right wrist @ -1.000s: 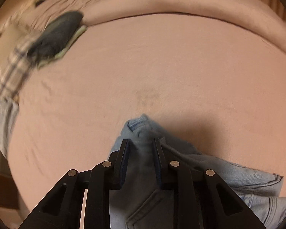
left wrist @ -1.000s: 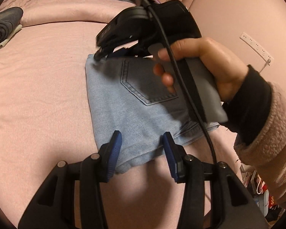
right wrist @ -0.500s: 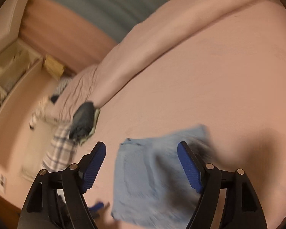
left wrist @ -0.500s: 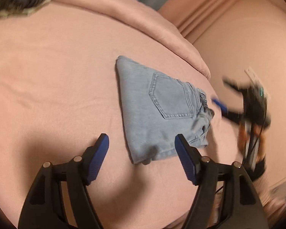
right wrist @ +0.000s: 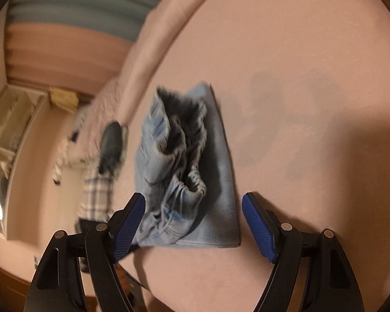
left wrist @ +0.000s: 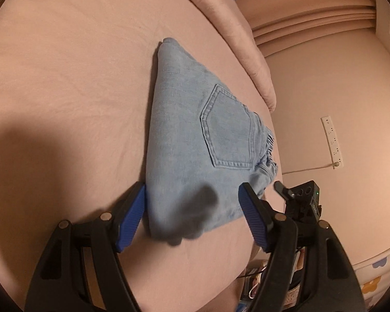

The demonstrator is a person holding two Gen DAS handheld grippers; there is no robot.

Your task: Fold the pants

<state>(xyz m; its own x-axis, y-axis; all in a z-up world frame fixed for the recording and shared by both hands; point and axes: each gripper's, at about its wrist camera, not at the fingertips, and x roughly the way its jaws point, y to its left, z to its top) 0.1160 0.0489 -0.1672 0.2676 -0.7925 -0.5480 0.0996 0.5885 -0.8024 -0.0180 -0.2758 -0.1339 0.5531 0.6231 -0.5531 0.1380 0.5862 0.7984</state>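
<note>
The light blue denim pants (left wrist: 195,140) lie folded into a compact bundle on the pink bed (left wrist: 65,78), back pocket up. My left gripper (left wrist: 195,215) is open and empty, its blue pads either side of the bundle's near edge, above it. In the right wrist view the pants (right wrist: 184,171) show their gathered waistband end. My right gripper (right wrist: 195,223) is open and empty, just short of the bundle. Part of the right gripper (left wrist: 299,200) shows at the bed's edge in the left wrist view.
A pink duvet roll (left wrist: 241,33) runs along the far side of the bed. A dark folded garment (right wrist: 111,148) and a plaid cloth (right wrist: 96,195) lie further along the bed. A white power strip (left wrist: 331,140) hangs on the wall beside the bed edge.
Both grippers opened and let go of the pants, then pulled back. The right gripper swung away to the bed's edge. The pants stay folded on the bed.
</note>
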